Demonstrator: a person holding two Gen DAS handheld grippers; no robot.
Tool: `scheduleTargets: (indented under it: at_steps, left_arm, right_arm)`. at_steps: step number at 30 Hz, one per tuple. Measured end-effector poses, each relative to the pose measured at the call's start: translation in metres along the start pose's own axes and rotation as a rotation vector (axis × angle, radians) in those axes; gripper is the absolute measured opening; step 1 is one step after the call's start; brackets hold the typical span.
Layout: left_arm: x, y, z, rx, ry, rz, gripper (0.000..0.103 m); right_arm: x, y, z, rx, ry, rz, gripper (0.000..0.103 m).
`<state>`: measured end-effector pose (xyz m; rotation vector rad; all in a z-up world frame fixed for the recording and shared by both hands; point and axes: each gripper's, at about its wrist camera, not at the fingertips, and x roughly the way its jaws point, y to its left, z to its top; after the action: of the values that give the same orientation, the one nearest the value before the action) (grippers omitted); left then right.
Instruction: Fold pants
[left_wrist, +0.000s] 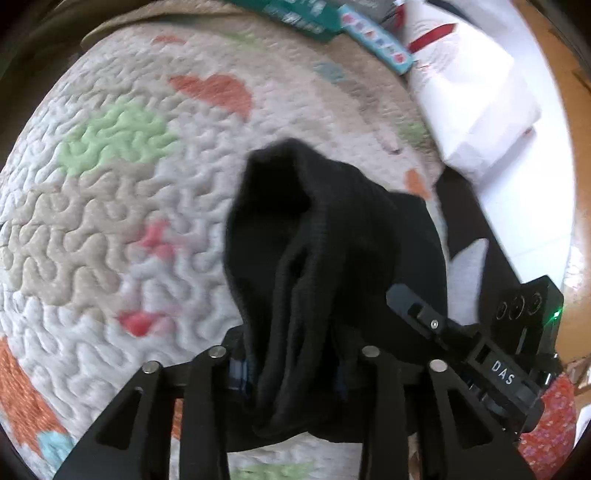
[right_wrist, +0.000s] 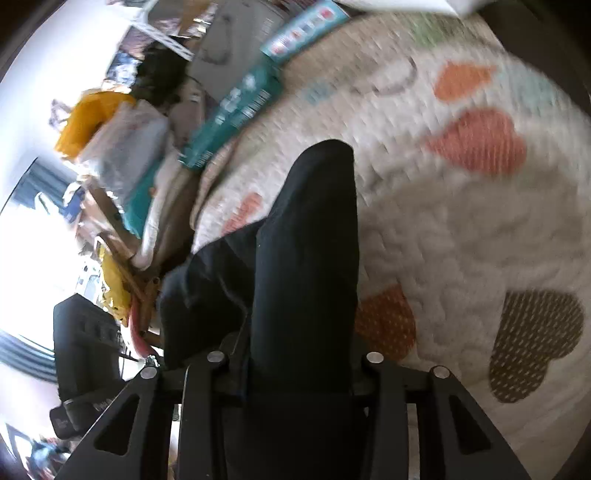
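Quilted heart-print bedspread fills frame; black pants at centre — left claw and right claw each clamped on fabric.

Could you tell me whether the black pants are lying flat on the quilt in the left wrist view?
No, the black pants hang bunched from the left claw above the quilt rather than lying spread flat on it.

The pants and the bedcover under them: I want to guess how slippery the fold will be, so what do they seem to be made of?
The pants look like a soft, matte black knit, possibly cotton jersey: fine ribbing shows at the bunched edge, and they drape limply from the left tool and right tool. The bedcover looks like quilted cotton, matte, with raised squiggly stitching and printed hearts.
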<state>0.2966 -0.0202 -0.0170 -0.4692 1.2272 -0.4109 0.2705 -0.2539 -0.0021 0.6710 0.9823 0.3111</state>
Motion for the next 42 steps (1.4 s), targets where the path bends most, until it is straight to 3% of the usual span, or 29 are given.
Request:
scheduleTargets:
  at_steps: [2, 3, 4, 5, 9, 12, 16, 19, 23, 26, 30, 33, 36, 39, 42]
  left_arm:
    - [0.006, 0.019, 0.001, -0.057, 0.019, 0.034, 0.051]
    - [0.005, 0.026, -0.001, -0.085, 0.019, -0.010, 0.057]
    - [0.003, 0.032, -0.003, -0.111, 0.016, -0.052, 0.058]
    - [0.000, 0.037, -0.005, -0.127, 0.017, -0.078, 0.060]
    - [-0.021, 0.039, -0.008, -0.074, 0.005, -0.085, 0.060]
    - [-0.043, 0.035, 0.003, -0.056, -0.066, -0.096, 0.061]
    - [-0.045, 0.022, 0.026, -0.073, -0.149, 0.020, 0.062]
    - [-0.021, 0.016, 0.038, -0.087, -0.140, 0.106, 0.062]
    - [0.011, 0.007, 0.042, -0.033, -0.130, 0.319, 0.064]
    - [0.011, 0.011, 0.041, -0.023, -0.143, 0.345, 0.072]
    - [-0.013, 0.023, 0.039, -0.086, -0.142, 0.267, 0.072]
    - [-0.050, 0.024, 0.022, -0.089, -0.188, 0.232, 0.072]
    - [-0.095, 0.010, -0.018, -0.012, -0.266, 0.267, 0.072]
    - [-0.138, -0.007, -0.075, 0.080, -0.411, 0.366, 0.079]
    - [-0.165, -0.027, -0.122, 0.098, -0.596, 0.444, 0.092]
  right_arm:
    - [0.012, -0.013, -0.004, 0.041, 0.026, -0.057, 0.045]
    - [0.012, -0.018, -0.005, 0.050, 0.012, -0.082, 0.049]
    - [0.009, -0.023, -0.005, 0.054, 0.002, -0.098, 0.061]
    - [0.007, -0.024, -0.005, 0.052, -0.001, -0.110, 0.066]
    - [-0.007, -0.017, -0.001, 0.014, -0.042, -0.170, 0.067]
    - [-0.026, -0.010, 0.000, 0.004, -0.105, -0.188, 0.067]
    - [-0.042, 0.004, -0.013, -0.019, -0.103, -0.175, 0.067]
    - [-0.029, 0.005, -0.030, -0.055, -0.026, -0.231, 0.067]
    - [-0.011, -0.013, -0.043, -0.021, 0.004, -0.260, 0.070]
    - [-0.009, -0.020, -0.041, 0.038, 0.014, -0.237, 0.077]
    - [-0.026, -0.014, -0.039, 0.014, -0.034, -0.250, 0.077]
    - [-0.058, 0.003, -0.038, -0.039, -0.126, -0.286, 0.077]
    - [-0.092, 0.019, -0.047, -0.067, -0.195, -0.274, 0.077]
    - [-0.125, 0.031, -0.076, -0.100, -0.266, -0.270, 0.077]
    - [-0.141, 0.036, -0.119, -0.160, -0.324, -0.313, 0.079]
